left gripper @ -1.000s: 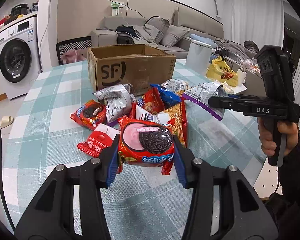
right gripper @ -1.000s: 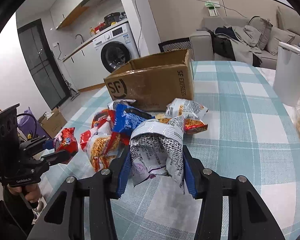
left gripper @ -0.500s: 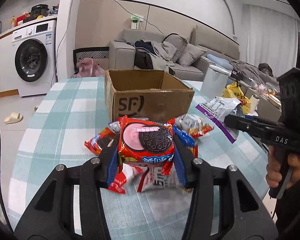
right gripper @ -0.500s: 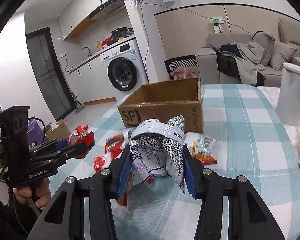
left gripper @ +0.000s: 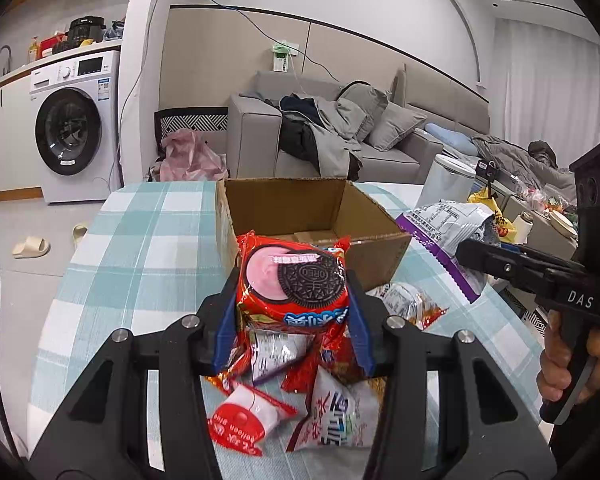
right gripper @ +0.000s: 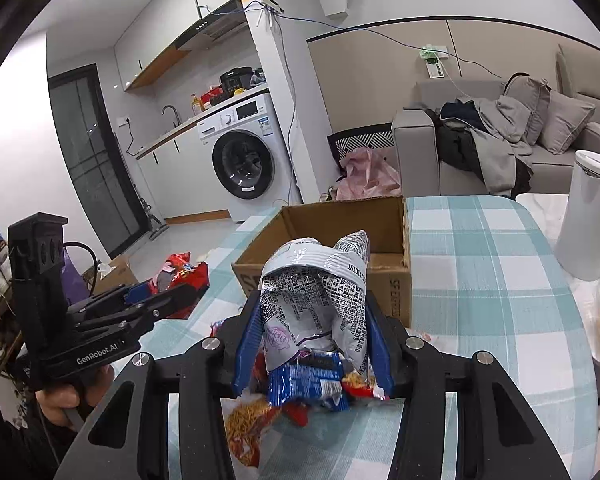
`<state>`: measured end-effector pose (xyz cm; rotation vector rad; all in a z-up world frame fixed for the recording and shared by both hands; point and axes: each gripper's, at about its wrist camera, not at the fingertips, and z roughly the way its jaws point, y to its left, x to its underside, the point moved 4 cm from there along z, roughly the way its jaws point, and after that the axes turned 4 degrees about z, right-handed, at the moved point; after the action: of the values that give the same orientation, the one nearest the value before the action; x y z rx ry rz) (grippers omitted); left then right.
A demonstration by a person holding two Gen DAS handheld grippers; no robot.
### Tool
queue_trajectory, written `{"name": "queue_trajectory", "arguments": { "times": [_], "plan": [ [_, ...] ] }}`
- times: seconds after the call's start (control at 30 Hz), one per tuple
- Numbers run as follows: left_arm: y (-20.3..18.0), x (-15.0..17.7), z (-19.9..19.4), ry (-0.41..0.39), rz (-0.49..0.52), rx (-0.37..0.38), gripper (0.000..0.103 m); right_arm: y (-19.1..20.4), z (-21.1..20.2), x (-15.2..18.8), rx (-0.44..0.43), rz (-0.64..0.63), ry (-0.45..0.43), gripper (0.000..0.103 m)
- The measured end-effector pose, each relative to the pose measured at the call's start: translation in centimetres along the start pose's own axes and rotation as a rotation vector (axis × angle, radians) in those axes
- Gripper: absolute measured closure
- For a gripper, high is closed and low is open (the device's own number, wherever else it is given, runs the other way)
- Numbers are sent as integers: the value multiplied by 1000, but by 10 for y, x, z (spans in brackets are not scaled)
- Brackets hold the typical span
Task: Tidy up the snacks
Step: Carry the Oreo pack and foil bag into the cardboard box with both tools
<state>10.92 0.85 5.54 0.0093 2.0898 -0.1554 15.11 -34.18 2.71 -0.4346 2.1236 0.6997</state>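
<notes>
Grippers pinch glossy red cookie pack and crinkled silver bag.

Both wrist views forward, sharing cardboard box

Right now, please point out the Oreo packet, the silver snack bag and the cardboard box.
Oreo packet [left gripper: 294,284]: left wrist view, on the printed cookie at its front.
Silver snack bag [right gripper: 314,300]: right wrist view, on its printed back panel.
Cardboard box [left gripper: 376,258]: left wrist view, on its front outer wall.
</notes>
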Motion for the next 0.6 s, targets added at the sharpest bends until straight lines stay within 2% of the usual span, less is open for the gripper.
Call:
{"name": "queue_trajectory", "arguments": {
  "times": [0.33,0.6],
  "plan": [
    [8,-33,41,-1,-3,-7,58,-7,23,-26,6,48,4,55],
    [11,-43,80,9,9,-29,58,-17,52,-36,12,65,35,55]
  ]
}}
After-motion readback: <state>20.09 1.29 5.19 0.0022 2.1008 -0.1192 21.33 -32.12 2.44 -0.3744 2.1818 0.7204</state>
